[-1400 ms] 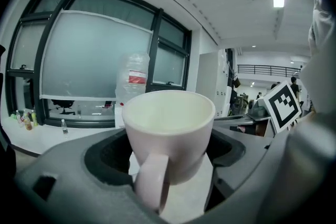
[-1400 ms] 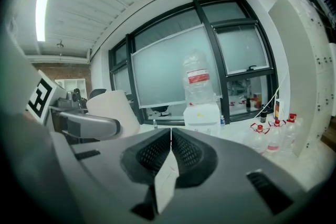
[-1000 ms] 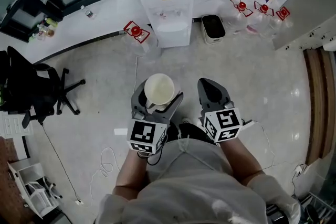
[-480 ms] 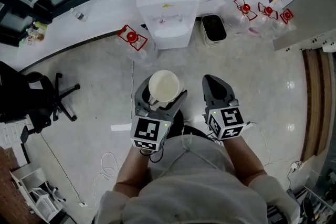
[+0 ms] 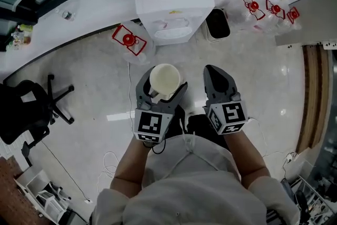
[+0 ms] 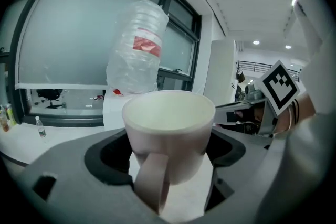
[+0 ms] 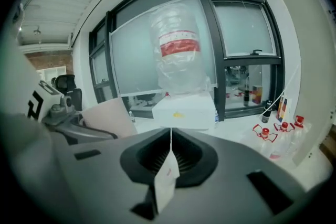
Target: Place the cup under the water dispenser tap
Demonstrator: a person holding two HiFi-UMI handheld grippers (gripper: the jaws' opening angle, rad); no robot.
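A cream cup (image 5: 165,77) with a handle stands upright between the jaws of my left gripper (image 5: 160,87), which is shut on it; in the left gripper view the empty cup (image 6: 170,118) fills the middle. The white water dispenser (image 5: 171,8), with a clear bottle (image 6: 137,52) on top, stands on the floor straight ahead of the cup. My right gripper (image 5: 219,77) is held beside the left one. Its jaws are shut on a thin string with a small white paper tag (image 7: 167,178). The dispenser (image 7: 184,110) is in front of it too.
Empty clear bottles with red caps lie on the floor left of the dispenser (image 5: 126,39) and at the far right (image 5: 268,8). A black bin (image 5: 217,23) stands right of the dispenser. An office chair (image 5: 31,108) is at the left, and a cable (image 5: 58,160) trails over the floor.
Both grippers and the person have moved forward, so the dispenser is now closer. The cup stays in the left gripper, and the right stays shut.
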